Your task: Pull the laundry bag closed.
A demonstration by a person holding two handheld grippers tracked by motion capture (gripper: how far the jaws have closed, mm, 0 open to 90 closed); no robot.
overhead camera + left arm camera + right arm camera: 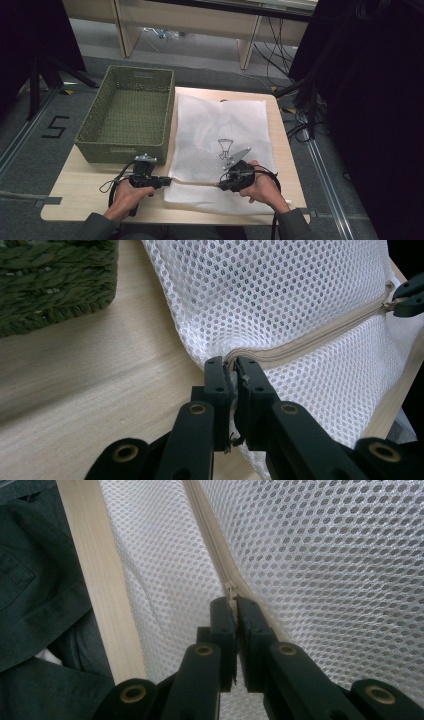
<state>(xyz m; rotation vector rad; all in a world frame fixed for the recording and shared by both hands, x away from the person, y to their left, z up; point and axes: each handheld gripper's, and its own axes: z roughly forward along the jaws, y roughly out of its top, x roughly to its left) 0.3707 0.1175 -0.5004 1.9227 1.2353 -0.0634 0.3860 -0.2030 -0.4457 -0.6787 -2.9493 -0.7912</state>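
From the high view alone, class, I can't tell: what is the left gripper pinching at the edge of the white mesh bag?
Observer: The left gripper has its fingers shut on the end of a beige zip at the corner of the mesh bag.
Operator: And the right gripper?
Observer: The right gripper is shut on the same zip further along, at what looks like its small slider.
Operator: Is the zip open between them?
Observer: No, that stretch looks closed.
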